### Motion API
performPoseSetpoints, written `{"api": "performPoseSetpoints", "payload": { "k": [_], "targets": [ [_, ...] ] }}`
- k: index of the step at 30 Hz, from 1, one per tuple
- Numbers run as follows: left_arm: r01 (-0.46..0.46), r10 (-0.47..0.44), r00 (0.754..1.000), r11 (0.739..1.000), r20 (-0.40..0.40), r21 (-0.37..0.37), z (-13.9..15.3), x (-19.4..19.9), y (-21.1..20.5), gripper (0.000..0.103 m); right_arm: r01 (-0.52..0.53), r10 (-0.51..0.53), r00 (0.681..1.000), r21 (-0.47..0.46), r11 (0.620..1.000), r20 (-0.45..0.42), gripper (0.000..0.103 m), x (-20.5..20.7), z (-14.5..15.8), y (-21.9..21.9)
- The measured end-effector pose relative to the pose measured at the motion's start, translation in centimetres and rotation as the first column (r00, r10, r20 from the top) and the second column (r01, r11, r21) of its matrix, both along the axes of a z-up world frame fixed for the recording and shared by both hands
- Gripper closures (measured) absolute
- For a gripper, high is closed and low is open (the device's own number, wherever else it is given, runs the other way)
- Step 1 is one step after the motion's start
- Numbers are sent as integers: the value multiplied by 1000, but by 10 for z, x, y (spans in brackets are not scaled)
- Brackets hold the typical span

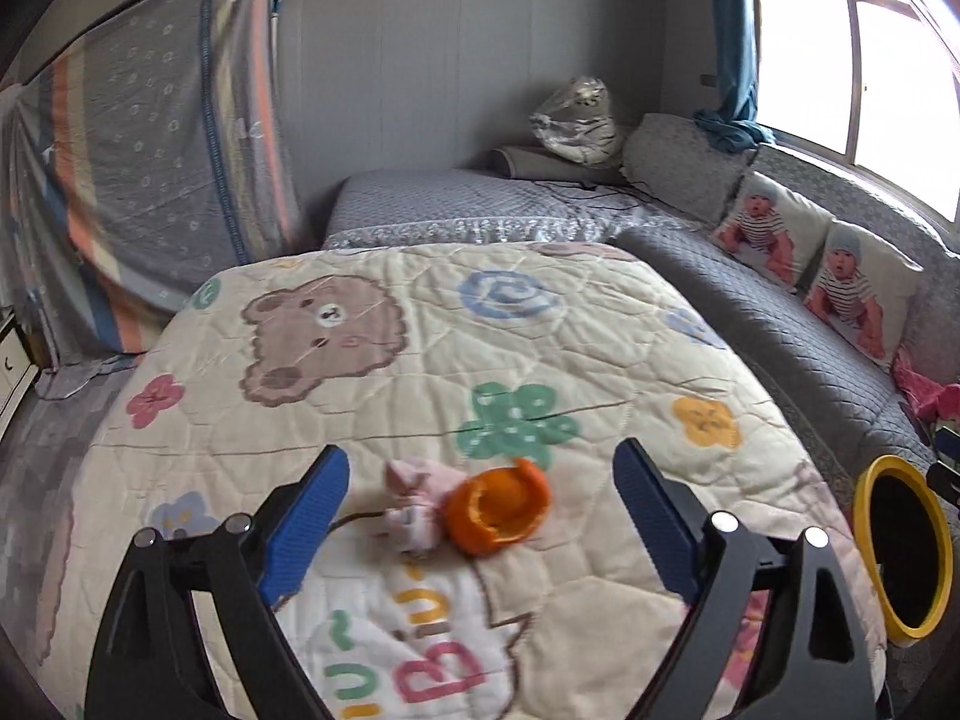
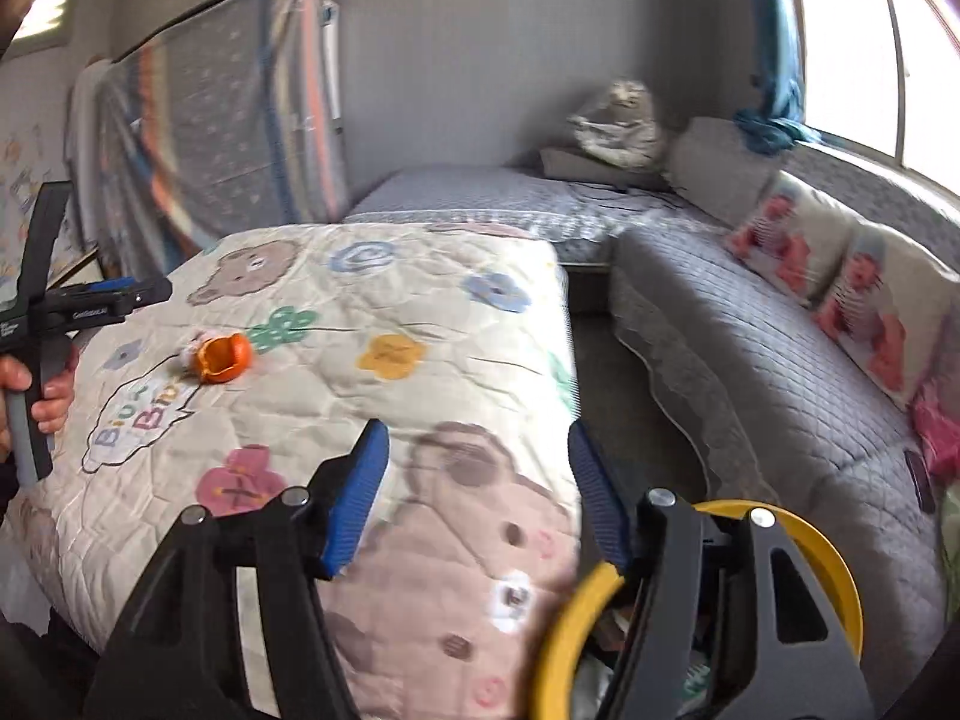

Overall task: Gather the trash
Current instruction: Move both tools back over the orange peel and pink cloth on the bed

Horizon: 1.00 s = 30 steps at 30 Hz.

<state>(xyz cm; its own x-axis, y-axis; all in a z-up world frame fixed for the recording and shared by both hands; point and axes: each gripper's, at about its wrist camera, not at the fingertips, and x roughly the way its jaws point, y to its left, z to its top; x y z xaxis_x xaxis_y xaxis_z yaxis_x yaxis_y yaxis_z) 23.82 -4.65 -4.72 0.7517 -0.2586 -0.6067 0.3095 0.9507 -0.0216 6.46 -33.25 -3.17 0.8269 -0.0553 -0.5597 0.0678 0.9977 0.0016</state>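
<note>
Wide-apart and empty, the left gripper frames the orange peel and pink wrapper on the quilt, yellow-rimmed bin at three o'clock, so a shallow close risks pinching fabric, while the right gripper hangs open.

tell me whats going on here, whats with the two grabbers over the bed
A person is clearing trash off a bed with a handheld gripper in each hand. The left gripper is open, with an orange peel and a crumpled pink tissue lying on the quilt between its fingers, not yet gripped. The right gripper is open and empty, above a yellow-rimmed bin that stands beside the bed.
</note>
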Motion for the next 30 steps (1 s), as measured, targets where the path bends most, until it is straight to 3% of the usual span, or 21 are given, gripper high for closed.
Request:
{"api": "performPoseSetpoints", "payload": {
  "k": [5, 9, 18, 30],
  "targets": [
    [-81, 82, 995, 997, -52, 13, -20, 16, 46, 17, -122, 123, 992, 22, 992, -12, 44, 32, -2, 41],
    [-89, 91, 993, 996, -77, 24, -34, 23, 60, 17, -208, 210, 976, 37, 977, -49, 44, 59, -13, 74],
    [-52, 53, 989, 999, -136, 11, -54, 39, 61, 17, -309, 315, 943, 71, 948, -111, 44, 98, -28, 116],
    [36, -30, 980, 999, -195, 24, -66, 69, 31, 17, -349, 359, 924, 92, 933, -135, 44, 124, -36, 134]
  ]
}}
